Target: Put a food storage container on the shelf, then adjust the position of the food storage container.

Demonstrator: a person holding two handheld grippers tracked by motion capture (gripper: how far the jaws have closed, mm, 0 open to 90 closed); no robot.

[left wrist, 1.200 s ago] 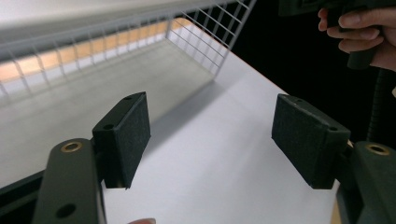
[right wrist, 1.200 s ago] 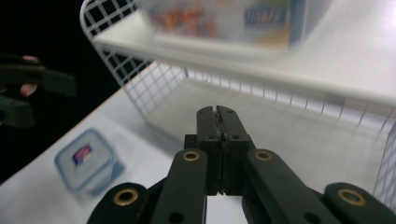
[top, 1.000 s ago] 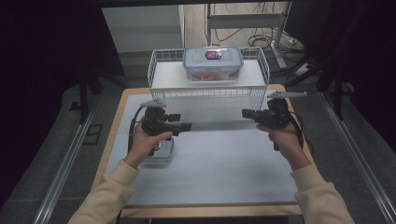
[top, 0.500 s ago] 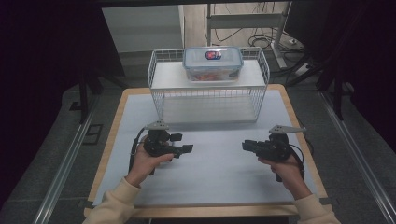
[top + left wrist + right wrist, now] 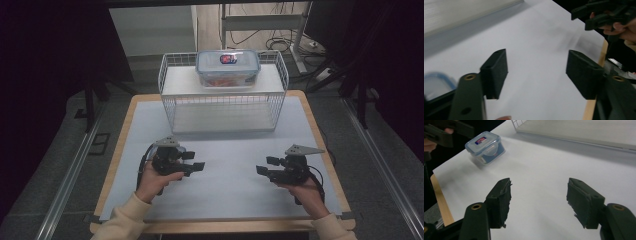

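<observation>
Both hands low over the white mat now, the left gripper point(image 5: 192, 167) and the right gripper point(image 5: 267, 170) facing each other, jaws spread wide, nothing between them. A small lidded container point(image 5: 485, 147) sits on the mat near the left hand; a bigger lidded box point(image 5: 228, 68) rests atop the wire basket point(image 5: 172, 107). Rigid, slick plastic, likely light: pinch the small one across its side walls, under the lid rim

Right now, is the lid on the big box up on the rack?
Yes, shut. The lid sits flat on the box atop the wire rack.
</observation>
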